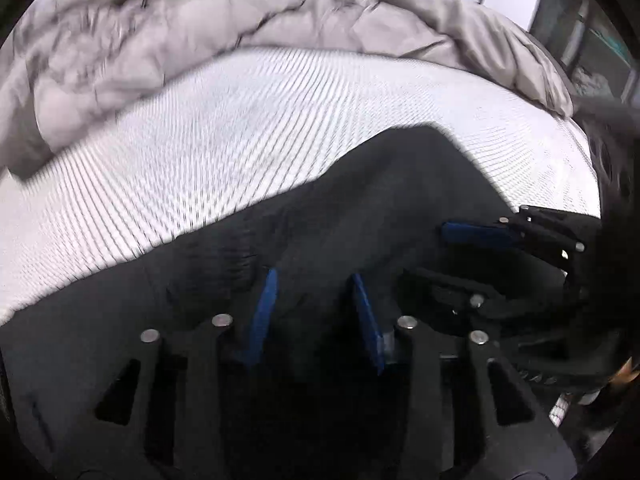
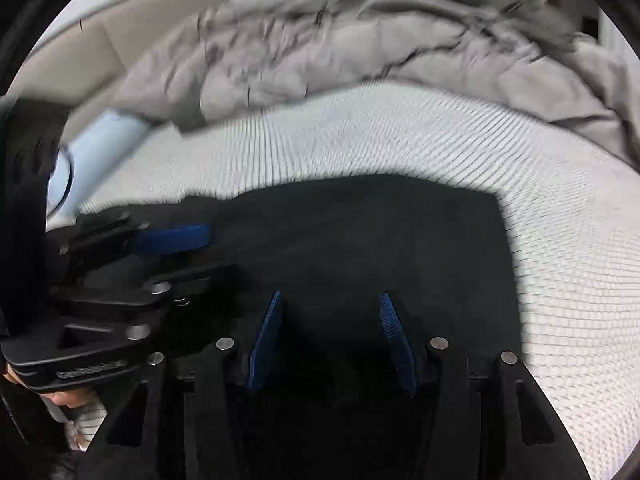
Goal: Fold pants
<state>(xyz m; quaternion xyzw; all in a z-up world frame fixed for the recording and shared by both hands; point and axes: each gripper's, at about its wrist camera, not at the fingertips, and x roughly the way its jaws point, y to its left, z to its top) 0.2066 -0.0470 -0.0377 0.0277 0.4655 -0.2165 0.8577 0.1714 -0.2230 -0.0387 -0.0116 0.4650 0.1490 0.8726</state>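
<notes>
The pants (image 1: 360, 208) are dark, near black, matte and soft, lying on the white mattress (image 1: 240, 140) w/ a straight hem edge and a squared corner toward the far side. In my right wrist view the same pants (image 2: 360, 240) show a flat dark panel w/ a clean right-hand edge on the mattress (image 2: 520, 200).

Mattress cover is a woven white knit w/ fine ribbed lines. Beyond the pants, at the far edge of the mattress, a beige-grey quilted duvet (image 1: 240, 12) is bunched up in puffy wrinkles; both views blurred there.

My left gripper (image 1: 314, 280) has black fingers w/ blue ribbed pads; pants fabric rises up between them, but I can't tell if the pads are pinching it. My right gripper (image 2: 330, 300) has its jaws apart over the pants, fabric below and between them, pads not pressing on it.

Left view only: my right gripper (image 1: 460, 248) coming in from the side, on the pants, one blue pad flat on the cloth. Right view only: my left gripper (image 2: 192, 252) on the pants' left part, a pale blue tube-shaped thing (image 2: 108, 136) beyond the pants on the mattress, and a bit of my hand (image 2: 68, 398)
</notes>
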